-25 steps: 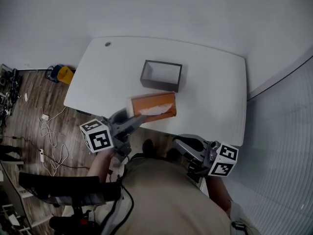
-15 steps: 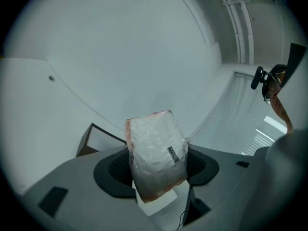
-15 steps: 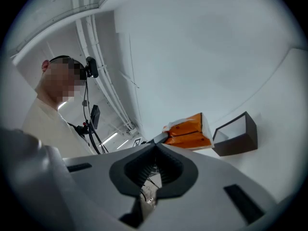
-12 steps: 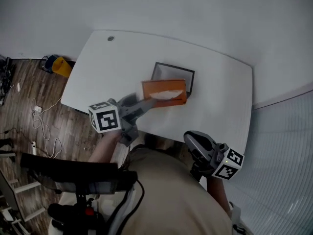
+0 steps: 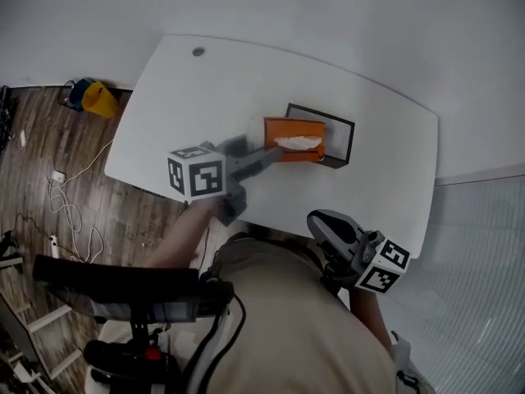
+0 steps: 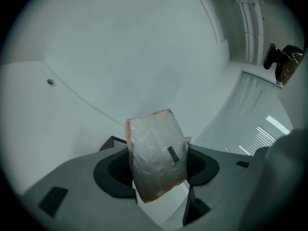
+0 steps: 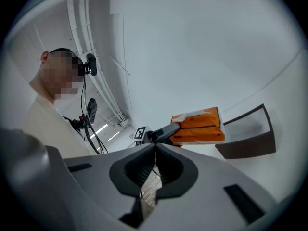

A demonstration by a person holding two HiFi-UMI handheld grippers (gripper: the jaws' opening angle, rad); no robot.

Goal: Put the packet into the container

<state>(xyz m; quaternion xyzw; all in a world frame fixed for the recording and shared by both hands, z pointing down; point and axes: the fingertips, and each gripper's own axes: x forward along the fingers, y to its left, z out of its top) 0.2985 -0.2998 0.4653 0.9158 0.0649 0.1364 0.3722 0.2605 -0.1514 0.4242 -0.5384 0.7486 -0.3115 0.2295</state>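
An orange packet (image 5: 294,140) with a clear plastic end hangs in the air at the near left edge of the dark open container (image 5: 338,140) on the white table (image 5: 205,97). My left gripper (image 5: 261,148) is shut on the packet's left end. In the left gripper view the packet (image 6: 156,160) fills the space between the jaws, with a corner of the container (image 6: 111,142) behind it. My right gripper (image 5: 321,220) hangs off the table's near edge, shut and holding nothing. The right gripper view shows the packet (image 7: 199,125) beside the container (image 7: 248,138).
A round cable hole (image 5: 198,52) sits near the table's far left corner. On the wooden floor to the left lie white cables (image 5: 61,212) and a yellow object (image 5: 97,99). White walls rise behind the table.
My left gripper has carried the packet forward and to the right, from over the table's near part up to the container's edge. The right gripper stays low by the near edge.
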